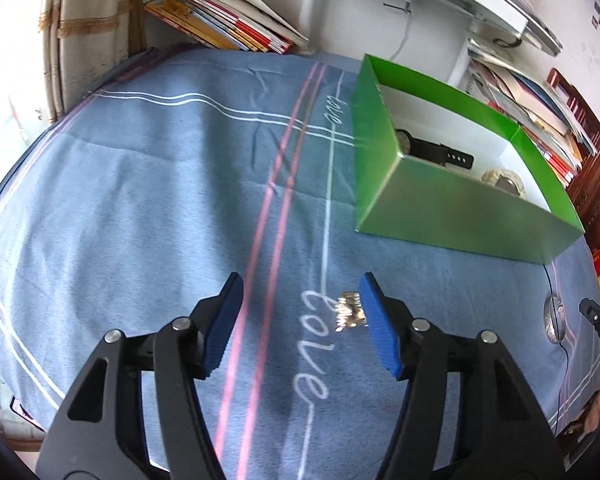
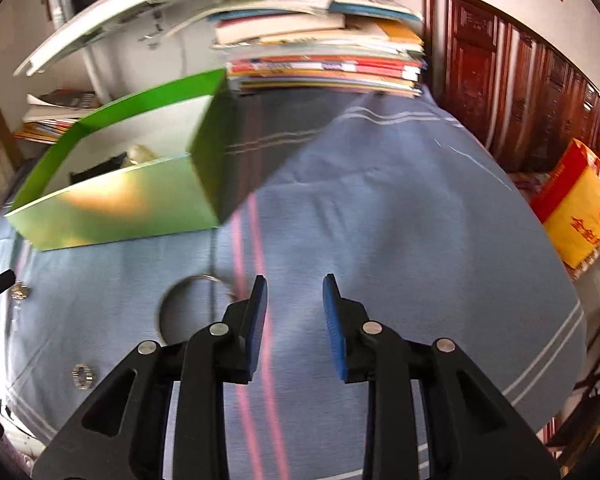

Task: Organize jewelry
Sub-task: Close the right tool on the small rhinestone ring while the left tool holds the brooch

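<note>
Small silver piece lies loose beside the left tool's pad

The silver trinket [image 1: 349, 311] rests on the blue cloth against the left tool [image 1: 300, 324]'s right-side pad, jaws wide; closing off-centre could flick it away from the green box [image 1: 452, 208]. Right tool [image 2: 295, 322] stands narrowly open, empty.

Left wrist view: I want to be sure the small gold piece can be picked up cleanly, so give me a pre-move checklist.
1. Left tongs open: ok, pads apart.
2. Gold piece between the pads: not ok, it sits by the right pad, off-centre.
3. Piece free of the pad: cannot tell.
4. Green box open: ok.
5. Room in the box: ok, only a black watch and a pale bracelet show inside.
6. Right tongs empty: ok.
</note>
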The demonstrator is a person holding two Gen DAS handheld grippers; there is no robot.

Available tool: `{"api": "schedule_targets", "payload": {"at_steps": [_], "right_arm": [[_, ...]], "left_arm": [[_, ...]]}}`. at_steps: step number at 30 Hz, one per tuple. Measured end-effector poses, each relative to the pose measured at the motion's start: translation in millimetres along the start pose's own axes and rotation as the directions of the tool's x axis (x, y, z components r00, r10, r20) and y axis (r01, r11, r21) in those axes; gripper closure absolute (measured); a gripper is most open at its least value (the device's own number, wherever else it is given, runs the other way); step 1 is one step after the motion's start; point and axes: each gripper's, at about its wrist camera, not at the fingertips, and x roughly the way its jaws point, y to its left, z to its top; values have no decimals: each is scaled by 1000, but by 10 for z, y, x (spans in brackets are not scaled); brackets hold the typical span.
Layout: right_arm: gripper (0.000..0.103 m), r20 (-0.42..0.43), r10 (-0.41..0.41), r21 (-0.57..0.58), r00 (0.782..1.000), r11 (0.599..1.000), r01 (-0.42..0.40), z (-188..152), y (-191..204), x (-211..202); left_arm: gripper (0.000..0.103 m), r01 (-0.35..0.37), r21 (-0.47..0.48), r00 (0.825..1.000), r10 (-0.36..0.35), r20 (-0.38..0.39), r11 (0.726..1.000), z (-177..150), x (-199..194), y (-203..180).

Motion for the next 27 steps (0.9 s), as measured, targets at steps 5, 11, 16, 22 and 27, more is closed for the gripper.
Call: {"api": "schedule_targets", "payload": {"at_steps": [5, 11, 16, 22, 27], "right_arm": [[74, -17, 28, -21, 999, 999, -29, -31, 91, 71], [59, 4, 122, -90, 993, 989, -121, -55, 318, -98], [59, -36, 243, -203, 969, 948, -245, -192, 789, -200], [48, -91, 315, -379, 945, 867, -325, -478, 1326, -348], [56, -112, 256, -428, 960, 859, -279, -585, 1456, -266]], "left_arm": [[40, 11, 36, 1000, -11, -7, 999, 31, 76, -169], [40, 8, 58, 1000, -8, -8, 998, 27, 104, -255], [38, -14, 68, 1000, 12, 18, 998, -3, -18, -206], [33, -50, 75, 998, 47, 41, 996, -52, -144, -63], [33, -34, 142, 999, 30, 35, 989, -141, -116, -194]]}}
